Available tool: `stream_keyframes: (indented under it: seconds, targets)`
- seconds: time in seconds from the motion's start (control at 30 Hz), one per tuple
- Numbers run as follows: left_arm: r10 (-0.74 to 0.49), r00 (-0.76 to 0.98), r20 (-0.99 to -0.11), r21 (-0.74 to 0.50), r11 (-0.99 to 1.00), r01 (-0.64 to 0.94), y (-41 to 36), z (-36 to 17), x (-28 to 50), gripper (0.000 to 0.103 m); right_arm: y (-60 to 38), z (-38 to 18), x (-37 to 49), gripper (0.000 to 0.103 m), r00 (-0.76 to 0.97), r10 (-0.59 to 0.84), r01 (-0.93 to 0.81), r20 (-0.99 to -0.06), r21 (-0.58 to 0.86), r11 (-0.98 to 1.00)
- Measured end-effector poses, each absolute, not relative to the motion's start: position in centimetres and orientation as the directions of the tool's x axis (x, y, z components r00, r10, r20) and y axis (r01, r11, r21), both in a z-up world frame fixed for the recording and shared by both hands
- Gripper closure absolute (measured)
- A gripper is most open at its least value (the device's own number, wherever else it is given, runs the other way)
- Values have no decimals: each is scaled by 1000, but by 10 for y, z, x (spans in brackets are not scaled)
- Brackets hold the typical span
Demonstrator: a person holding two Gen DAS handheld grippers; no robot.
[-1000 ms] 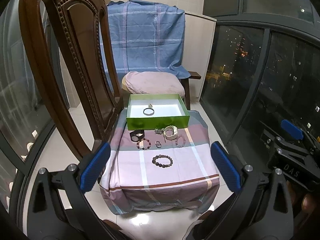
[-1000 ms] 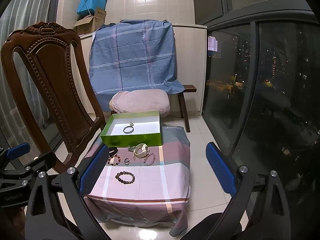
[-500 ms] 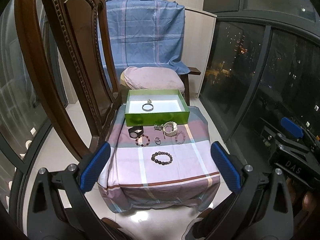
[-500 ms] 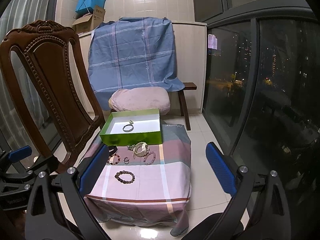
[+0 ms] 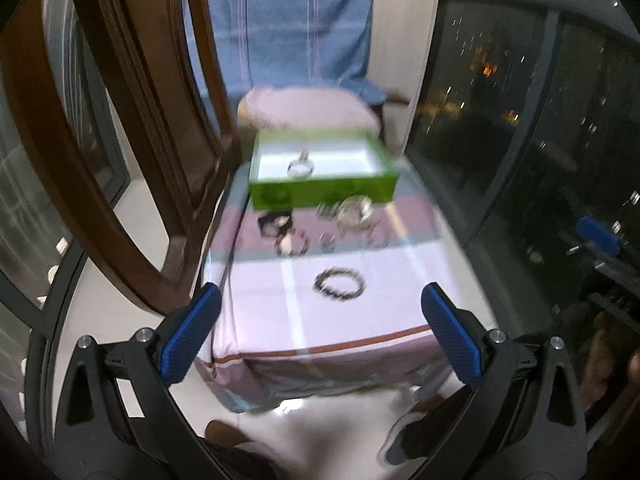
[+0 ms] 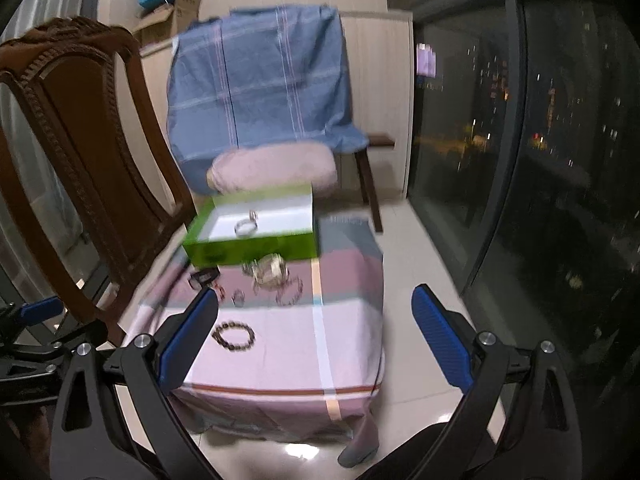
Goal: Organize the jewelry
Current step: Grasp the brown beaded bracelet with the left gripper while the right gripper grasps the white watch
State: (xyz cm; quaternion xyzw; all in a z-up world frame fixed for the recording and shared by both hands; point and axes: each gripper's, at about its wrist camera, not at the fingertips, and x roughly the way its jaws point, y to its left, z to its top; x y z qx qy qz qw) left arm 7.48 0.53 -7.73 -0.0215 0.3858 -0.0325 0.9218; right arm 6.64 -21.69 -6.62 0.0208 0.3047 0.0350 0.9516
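Approach step: both tongs — left tongs (image 5: 320, 330), right tongs (image 6: 316, 332) — gape wide, empty; next, grasp the beaded bracelet (image 5: 340, 283) near the surface's front edge for the green box (image 5: 320, 190).

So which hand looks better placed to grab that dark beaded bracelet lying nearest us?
Probably the left gripper: the dark beaded bracelet sits almost centred between its open fingers, whereas it lies near the right gripper's inner finger.

Cloth, wood and glossy tile

The striped tablecloth (image 6: 280, 344) looks soft and matt; the carved chair (image 6: 80, 152) is polished wood; the floor (image 6: 416, 264) shines; the bracelet (image 6: 234, 336) is perhaps beaded, though blurred.
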Motion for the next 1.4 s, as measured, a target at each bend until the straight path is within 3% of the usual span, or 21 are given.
stream_keyframes:
  seconds: [0.17, 0.37, 0.6, 0.93, 1.03, 1.13, 1.2, 1.27, 1.4]
  targets:
    - [-78, 616, -784, -59, 997, 51, 7, -141, 115, 5, -225, -112, 98, 8, 751, 74, -35, -656, 73, 997]
    - [-98, 525, -845, -71, 995, 72, 2, -198, 170, 15, -214, -155, 139, 8, 696, 87, -73, -713, 50, 996]
    - [-68, 472, -879, -12, 993, 121, -15, -228, 216, 27, -206, -186, 191, 8, 651, 101, -88, -753, 58, 994]
    - [-103, 471, -876, -47, 990, 130, -10, -245, 236, 42, -148, -198, 273, 13, 651, 102, -174, -752, -18, 985]
    - [-105, 479, -871, -55, 992, 117, -3, -242, 235, 61, -130, -211, 299, 21, 626, 75, -184, -777, -54, 981]
    - [-113, 478, -871, -68, 992, 110, 5, -241, 235, 77, -119, -231, 321, 44, 579, 45, -193, -814, -83, 978]
    - [-114, 478, -871, -74, 992, 102, 10, -241, 234, 92, -117, -245, 331, 69, 531, 28, -190, -847, -87, 978]
    - [-139, 476, -868, -111, 990, 88, 18, -242, 235, 92, -118, -255, 335, 84, 503, 36, -191, -863, -71, 979]
    - [-141, 505, -851, -119, 990, 75, 25, -236, 229, 92, -124, -246, 322, 85, 557, 78, -191, -827, -37, 981]
